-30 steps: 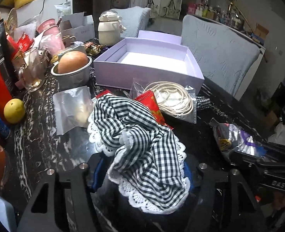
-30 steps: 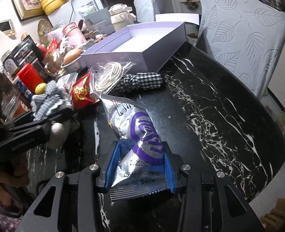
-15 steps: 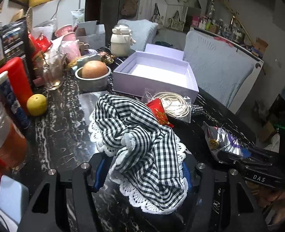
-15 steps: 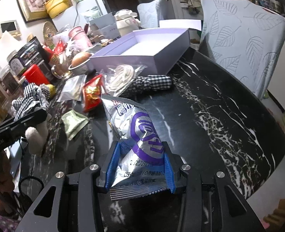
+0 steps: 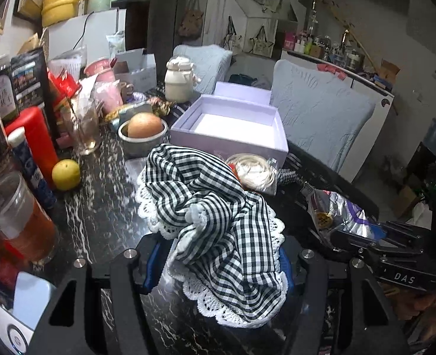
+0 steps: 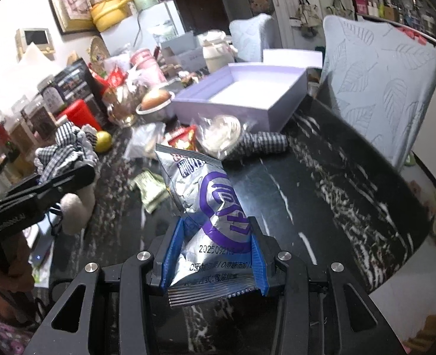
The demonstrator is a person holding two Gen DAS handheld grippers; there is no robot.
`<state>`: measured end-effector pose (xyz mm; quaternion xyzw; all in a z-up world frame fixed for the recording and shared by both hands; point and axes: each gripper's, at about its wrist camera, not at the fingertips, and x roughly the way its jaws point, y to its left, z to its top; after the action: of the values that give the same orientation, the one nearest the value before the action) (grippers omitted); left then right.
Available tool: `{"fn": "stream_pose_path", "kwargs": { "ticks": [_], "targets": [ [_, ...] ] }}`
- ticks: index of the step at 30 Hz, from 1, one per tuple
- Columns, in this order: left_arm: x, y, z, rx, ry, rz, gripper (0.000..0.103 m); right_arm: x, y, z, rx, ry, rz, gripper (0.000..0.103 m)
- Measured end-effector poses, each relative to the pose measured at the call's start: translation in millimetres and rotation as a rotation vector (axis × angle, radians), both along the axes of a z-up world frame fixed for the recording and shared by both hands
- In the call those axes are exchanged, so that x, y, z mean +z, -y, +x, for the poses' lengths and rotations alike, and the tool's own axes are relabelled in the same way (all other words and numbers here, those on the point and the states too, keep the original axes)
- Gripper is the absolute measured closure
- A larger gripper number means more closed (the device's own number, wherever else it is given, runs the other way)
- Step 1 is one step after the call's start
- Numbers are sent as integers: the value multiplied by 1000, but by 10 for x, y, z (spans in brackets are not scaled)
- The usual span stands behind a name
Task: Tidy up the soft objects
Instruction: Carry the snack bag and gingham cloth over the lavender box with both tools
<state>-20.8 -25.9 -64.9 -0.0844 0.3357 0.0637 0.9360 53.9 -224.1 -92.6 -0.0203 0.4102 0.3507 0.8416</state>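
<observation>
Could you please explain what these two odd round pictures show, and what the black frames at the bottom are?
There is no robot here: a person holds a two-finger gripper in each hand, and each carries a wide-angle camera looking along its fingers. The black frames are those grippers.

In the left wrist view, the left gripper is shut on a black-and-white checked cloth with a lace edge. In the right wrist view, the right gripper is shut on a silver and purple snack bag.

Both look over a black marble table crowded with things: an open lilac box, a bagged coil of white cord, a yellow fruit, and a metal bowl.
</observation>
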Motion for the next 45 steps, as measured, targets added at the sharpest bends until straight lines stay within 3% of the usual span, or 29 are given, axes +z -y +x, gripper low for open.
{"fn": "stream_pose_path", "kwargs": {
  "ticks": [20,30,45],
  "targets": [
    [617,94,658,-94,163,54,42,775,-62,524,-27,150,65,61],
    [814,145,1143,-124,225,72,42,958,-43,968,-74,198,64,61],
    [849,-52,2074,-119,252,97,42,1060,-316,1802,-85,256,48,61]
  ]
}}
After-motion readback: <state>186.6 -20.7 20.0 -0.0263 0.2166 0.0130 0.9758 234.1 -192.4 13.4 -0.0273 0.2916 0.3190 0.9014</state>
